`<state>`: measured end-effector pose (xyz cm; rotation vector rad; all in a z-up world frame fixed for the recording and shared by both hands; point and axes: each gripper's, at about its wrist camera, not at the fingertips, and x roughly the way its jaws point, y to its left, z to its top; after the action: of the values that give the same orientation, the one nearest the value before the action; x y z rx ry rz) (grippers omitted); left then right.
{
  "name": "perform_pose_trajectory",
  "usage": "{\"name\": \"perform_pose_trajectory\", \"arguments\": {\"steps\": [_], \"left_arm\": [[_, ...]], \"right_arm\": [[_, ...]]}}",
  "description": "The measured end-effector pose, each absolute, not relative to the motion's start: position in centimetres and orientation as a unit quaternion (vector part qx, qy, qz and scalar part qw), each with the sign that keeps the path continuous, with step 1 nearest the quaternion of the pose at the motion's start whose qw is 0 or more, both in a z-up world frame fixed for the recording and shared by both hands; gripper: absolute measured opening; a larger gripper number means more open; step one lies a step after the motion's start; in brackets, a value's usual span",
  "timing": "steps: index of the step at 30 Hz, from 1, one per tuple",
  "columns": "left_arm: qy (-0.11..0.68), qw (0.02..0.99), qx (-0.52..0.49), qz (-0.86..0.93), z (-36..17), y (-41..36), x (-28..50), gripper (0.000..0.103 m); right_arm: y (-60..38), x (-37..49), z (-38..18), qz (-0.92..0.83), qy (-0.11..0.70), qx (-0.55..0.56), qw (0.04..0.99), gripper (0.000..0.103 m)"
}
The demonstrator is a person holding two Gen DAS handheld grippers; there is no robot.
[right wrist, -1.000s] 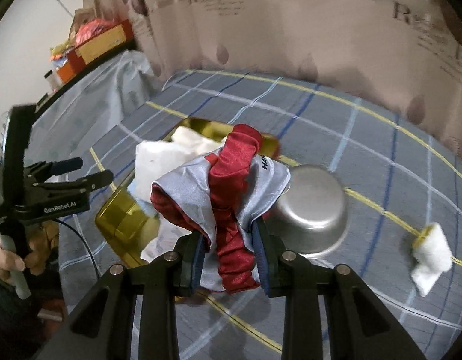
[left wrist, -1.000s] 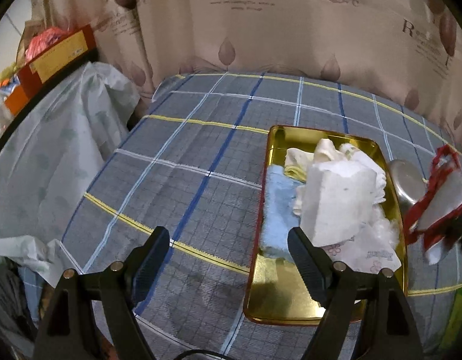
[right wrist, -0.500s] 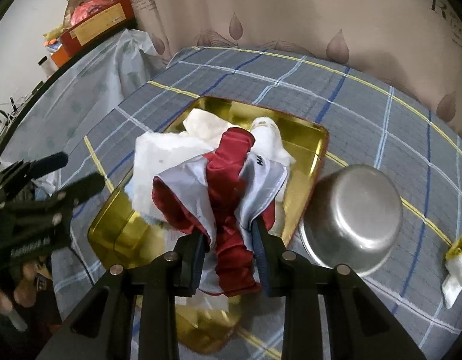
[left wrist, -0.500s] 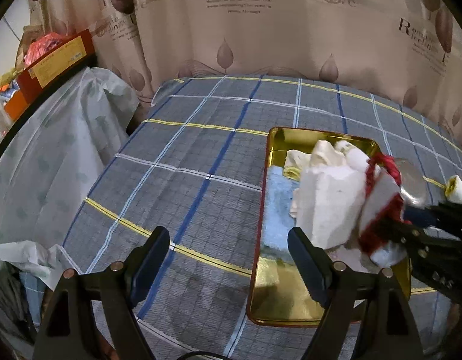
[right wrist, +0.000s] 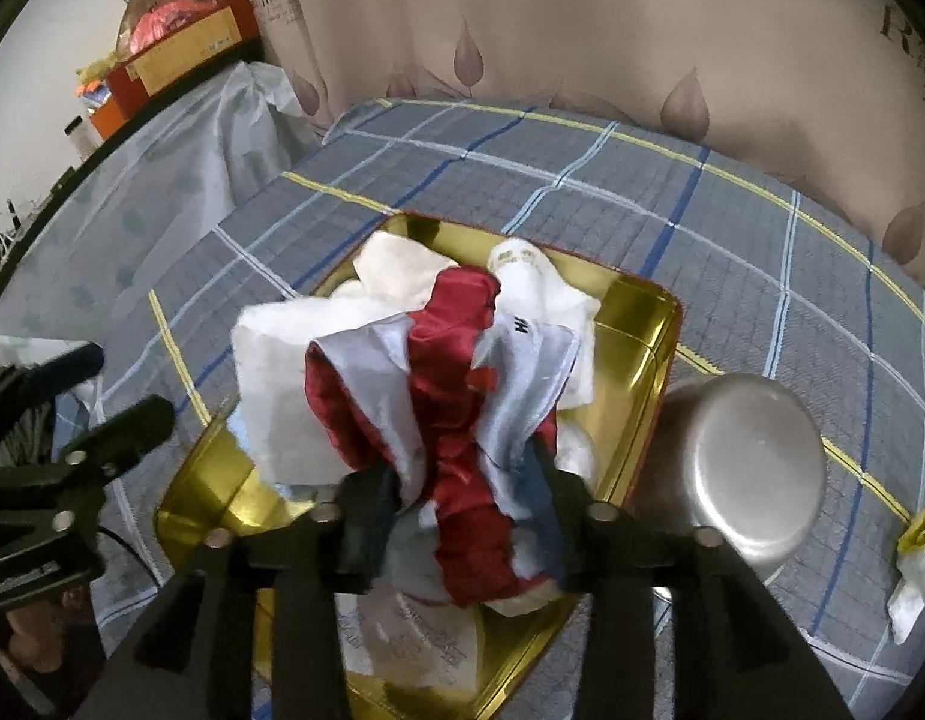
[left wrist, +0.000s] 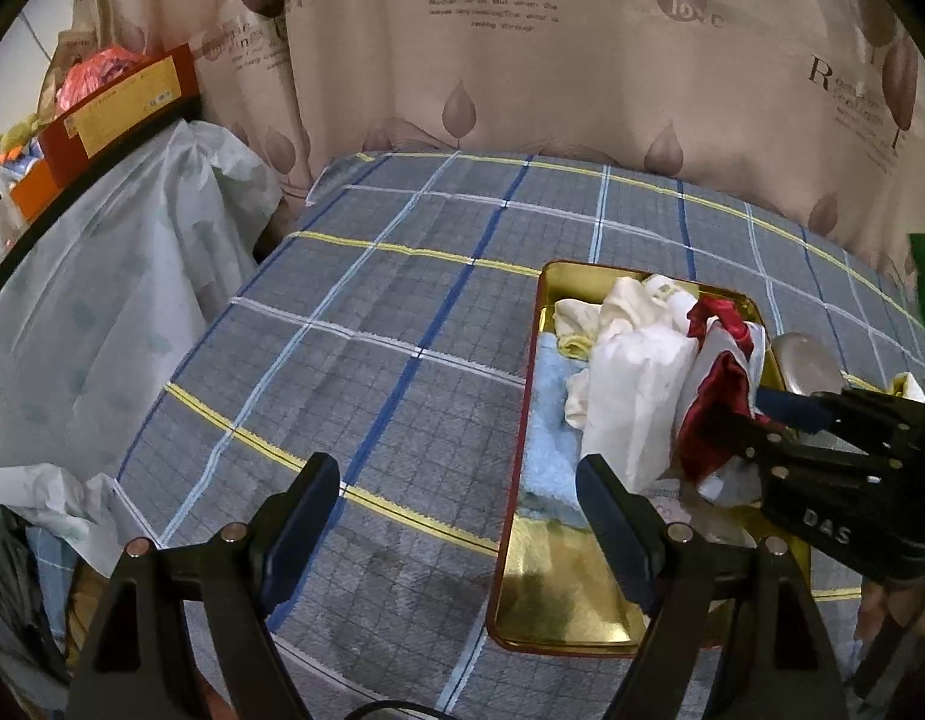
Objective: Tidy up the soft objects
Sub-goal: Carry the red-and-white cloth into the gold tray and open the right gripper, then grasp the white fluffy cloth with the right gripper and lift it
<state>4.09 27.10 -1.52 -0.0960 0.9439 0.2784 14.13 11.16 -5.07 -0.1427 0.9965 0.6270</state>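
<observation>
A red and white satin cloth [right wrist: 456, 372] lies bunched on the pile of white cloths [right wrist: 276, 384] in the gold tray [right wrist: 642, 324]. My right gripper [right wrist: 456, 492] is over the tray's near end. Its jaws are opening, and the satin cloth still sits loosely between them. In the left wrist view the same cloth [left wrist: 714, 384] shows at the tray's right side, with the right gripper [left wrist: 756, 414] coming in from the right. A light blue towel [left wrist: 546, 420] lies along the tray's [left wrist: 510, 540] left wall. My left gripper [left wrist: 453, 468] hangs open and empty, left of the tray.
An upturned steel bowl [right wrist: 756, 456] stands right of the tray, touching its side. A white and yellow wad [right wrist: 918, 558] lies further right on the checked cloth. A pale sheet [left wrist: 132, 300] covers something at the left. A curtain [left wrist: 582, 90] closes the back.
The right gripper carried the satin cloth leftward over the tray and down onto the pile. Its jaws have since widened. The left gripper has not moved.
</observation>
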Motion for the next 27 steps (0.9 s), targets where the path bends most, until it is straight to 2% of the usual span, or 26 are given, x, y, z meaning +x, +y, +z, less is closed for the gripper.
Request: {"name": "perform_pose_trajectory", "arguments": {"steps": [2,10,18,21,27], "left_arm": [[0.453,0.880,-0.056,0.131,-1.6,27.3,4.1,0.083],[0.455,0.879,-0.068,0.123,-1.6,27.3,4.0,0.083],[0.453,0.882,-0.065,0.116,-1.5,26.9,4.0,0.083],[0.456,0.880,-0.066,0.117,-1.8,27.0,4.2,0.083],[0.456,0.879,-0.071,0.117,-1.9,27.1,4.1,0.083]], "right_arm": [[10.7,14.0,-4.6,0.295,0.465,-0.061,0.833,0.055],[8.2,13.6,-2.3,0.297,0.451,-0.022,0.841,0.074],[4.3,13.5,-0.2,0.281,0.435,-0.003,0.856,0.076],[1.4,13.9,0.6,0.252,0.430,-0.007,0.867,0.080],[-7.0,16.2,0.8,0.157,0.446,0.005,0.881,0.081]]}}
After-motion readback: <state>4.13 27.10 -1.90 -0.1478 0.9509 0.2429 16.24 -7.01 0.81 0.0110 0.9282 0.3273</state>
